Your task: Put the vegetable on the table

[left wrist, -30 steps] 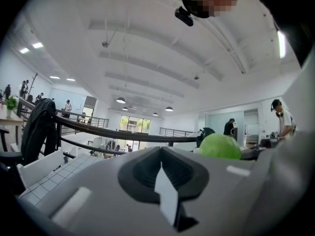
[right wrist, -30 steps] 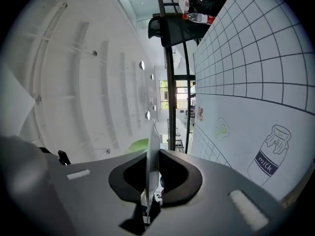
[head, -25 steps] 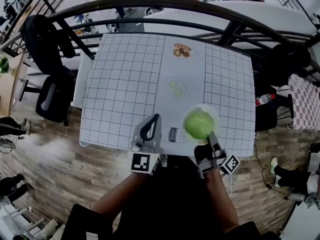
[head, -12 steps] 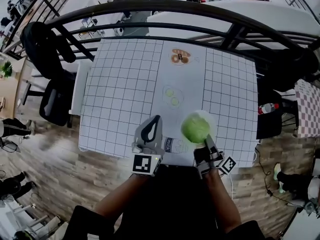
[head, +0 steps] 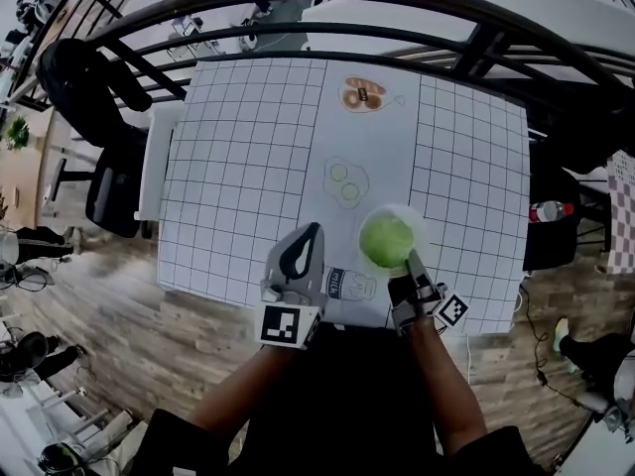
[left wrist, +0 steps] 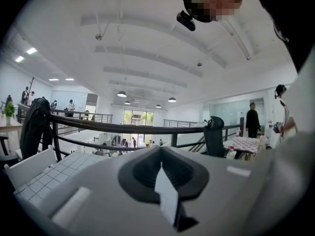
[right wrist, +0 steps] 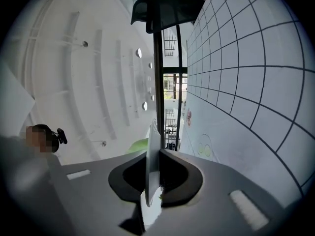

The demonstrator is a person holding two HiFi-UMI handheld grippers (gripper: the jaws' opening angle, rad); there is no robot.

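1. Over the near right part of the bench (head: 238, 167), one round green vegetable (head: 385, 239) sits on one thin white plate (right wrist: 150, 171).
2. Two hand-held grippers show, one in each of the person's hands.
3. One right hand-held gripper (head: 410, 263) pinches the plate's near rim edge-on between its jaws. The vegetable lies just beyond its tips, on the far side from the person.
4. One left hand-held gripper (head: 306, 238) has its jaws pressed together on nothing. It is to the left of the vegetable, apart from it.
5. Three prints (head: 345, 181) mark the bench's middle strip.
6. Whether the plate touches the bench cannot be told.
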